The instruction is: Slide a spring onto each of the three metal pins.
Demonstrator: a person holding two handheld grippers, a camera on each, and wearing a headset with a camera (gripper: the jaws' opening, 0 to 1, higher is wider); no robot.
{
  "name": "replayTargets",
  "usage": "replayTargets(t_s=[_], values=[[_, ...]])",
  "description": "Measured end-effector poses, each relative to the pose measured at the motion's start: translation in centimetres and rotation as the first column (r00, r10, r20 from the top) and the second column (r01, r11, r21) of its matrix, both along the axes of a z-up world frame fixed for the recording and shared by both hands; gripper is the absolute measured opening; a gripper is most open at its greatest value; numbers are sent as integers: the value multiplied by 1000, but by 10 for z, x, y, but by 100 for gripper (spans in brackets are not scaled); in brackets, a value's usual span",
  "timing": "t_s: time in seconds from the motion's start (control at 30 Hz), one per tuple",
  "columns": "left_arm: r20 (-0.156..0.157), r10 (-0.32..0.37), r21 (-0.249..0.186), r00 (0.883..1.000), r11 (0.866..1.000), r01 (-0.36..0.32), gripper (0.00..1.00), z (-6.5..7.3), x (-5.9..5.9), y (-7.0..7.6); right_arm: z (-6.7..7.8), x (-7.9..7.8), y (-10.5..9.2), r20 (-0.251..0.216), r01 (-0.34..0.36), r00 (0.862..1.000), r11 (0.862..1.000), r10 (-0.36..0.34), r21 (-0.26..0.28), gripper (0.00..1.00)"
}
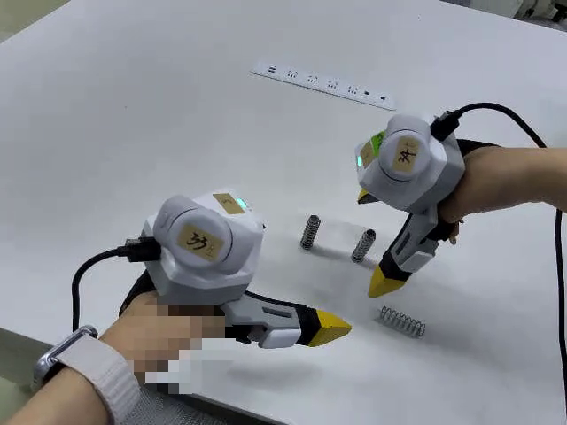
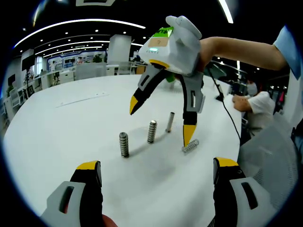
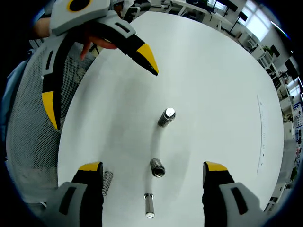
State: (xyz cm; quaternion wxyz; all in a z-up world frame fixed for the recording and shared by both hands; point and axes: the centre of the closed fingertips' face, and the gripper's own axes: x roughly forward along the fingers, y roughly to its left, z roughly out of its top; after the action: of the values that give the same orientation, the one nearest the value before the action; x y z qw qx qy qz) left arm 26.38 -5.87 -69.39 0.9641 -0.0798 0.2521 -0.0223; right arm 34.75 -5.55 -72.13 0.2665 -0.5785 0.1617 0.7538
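- My left gripper point(image 2: 156, 164): jaws spread, holding nothing, low over the white table point(image 1: 133, 133).
- My right gripper point(image 3: 152, 166): jaws spread, holding nothing, above the pin row.
- Near pin point(image 2: 124, 144), middle pin point(image 2: 152, 131): upright, each wearing a spring.
- Far pin point(image 2: 170, 122): apparently bare, but small in view.
- Loose spring point(image 2: 191, 145): flat on the table, beside my right gripper's lower tip.

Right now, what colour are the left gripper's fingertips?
Yellow fingertips on the left gripper; head view shows them best.
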Motion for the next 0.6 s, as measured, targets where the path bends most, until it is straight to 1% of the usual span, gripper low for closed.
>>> replayTargets(t_s=[0.13,0.2,0.33,0.5,0.6], values=[[-1,-3,2,1000,1000,3,100,0,0,0,8,4,-5,-24,48,999,998,-47,35,99],[-1,-4,1,1000,1000,4,100,-1,0,0,10,7,-10,-38,83,996,995,-81,52,99],[-1,-5,0,1000,1000,5,100,-1,0,-1,18,7,-15,-82,124,990,989,-117,80,99],[-10,-8,2,1000,1000,8,100,-3,-1,-2,20,12,-28,-97,154,985,983,-145,96,99],[-13,-7,0,1000,1000,7,100,-4,-1,-2,21,14,-36,-122,187,977,977,-174,106,99]])
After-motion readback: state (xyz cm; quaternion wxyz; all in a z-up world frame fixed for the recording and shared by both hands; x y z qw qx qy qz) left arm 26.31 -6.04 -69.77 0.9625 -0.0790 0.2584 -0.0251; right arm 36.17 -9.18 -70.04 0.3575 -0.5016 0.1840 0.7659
